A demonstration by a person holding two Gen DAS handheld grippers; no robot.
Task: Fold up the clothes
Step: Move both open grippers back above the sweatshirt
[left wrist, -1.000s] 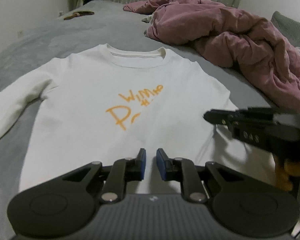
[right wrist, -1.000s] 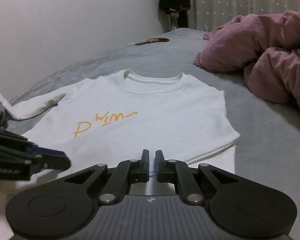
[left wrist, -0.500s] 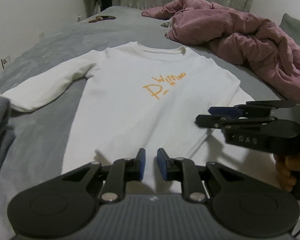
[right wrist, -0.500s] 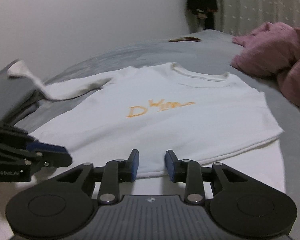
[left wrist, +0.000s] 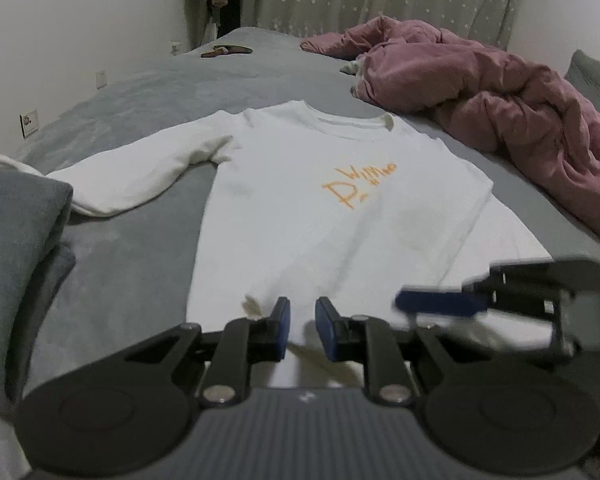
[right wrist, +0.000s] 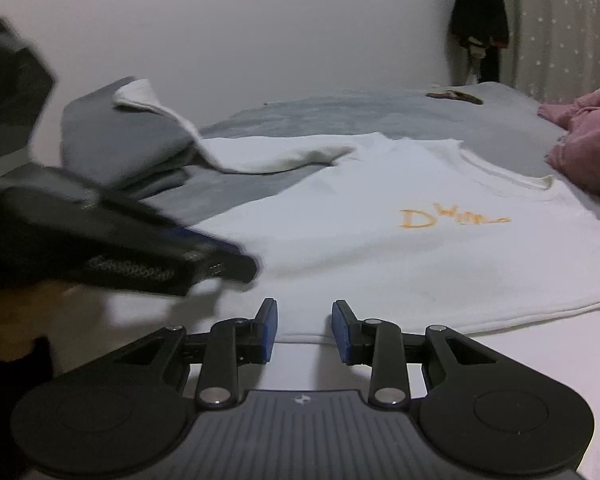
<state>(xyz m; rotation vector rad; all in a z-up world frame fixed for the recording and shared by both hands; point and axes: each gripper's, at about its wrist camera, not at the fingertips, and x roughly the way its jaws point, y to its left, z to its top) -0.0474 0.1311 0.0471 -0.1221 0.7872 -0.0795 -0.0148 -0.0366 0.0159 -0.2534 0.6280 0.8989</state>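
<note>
Now both cameras sit further back and to the left than a second ago, so the long left sleeve (left wrist: 140, 178) of the white sweatshirt with orange writing (left wrist: 340, 216) shows in full, and a grey folded cloth (left wrist: 16, 240) has come into the left edge.

The right gripper (right wrist: 304, 330) has just been opening; its blue pads (right wrist: 269, 330) stand apart with nothing between them, just over the white bottom hem (right wrist: 500, 316). The left gripper (left wrist: 302, 328) has its pads a small way apart, with white cloth seen in the gap. I cannot tell if they pinch it.

The sweatshirt lies flat, front up, on the grey bed (left wrist: 148, 96), with its neck hole at the far end. Its right side looks tucked under, making a straight edge. The left sleeve reaches out to the grey folded cloth. A pink rumpled blanket (left wrist: 500, 88) sits near the right side, not touching. Bare bed lies past the neck and under the left sleeve.
</note>
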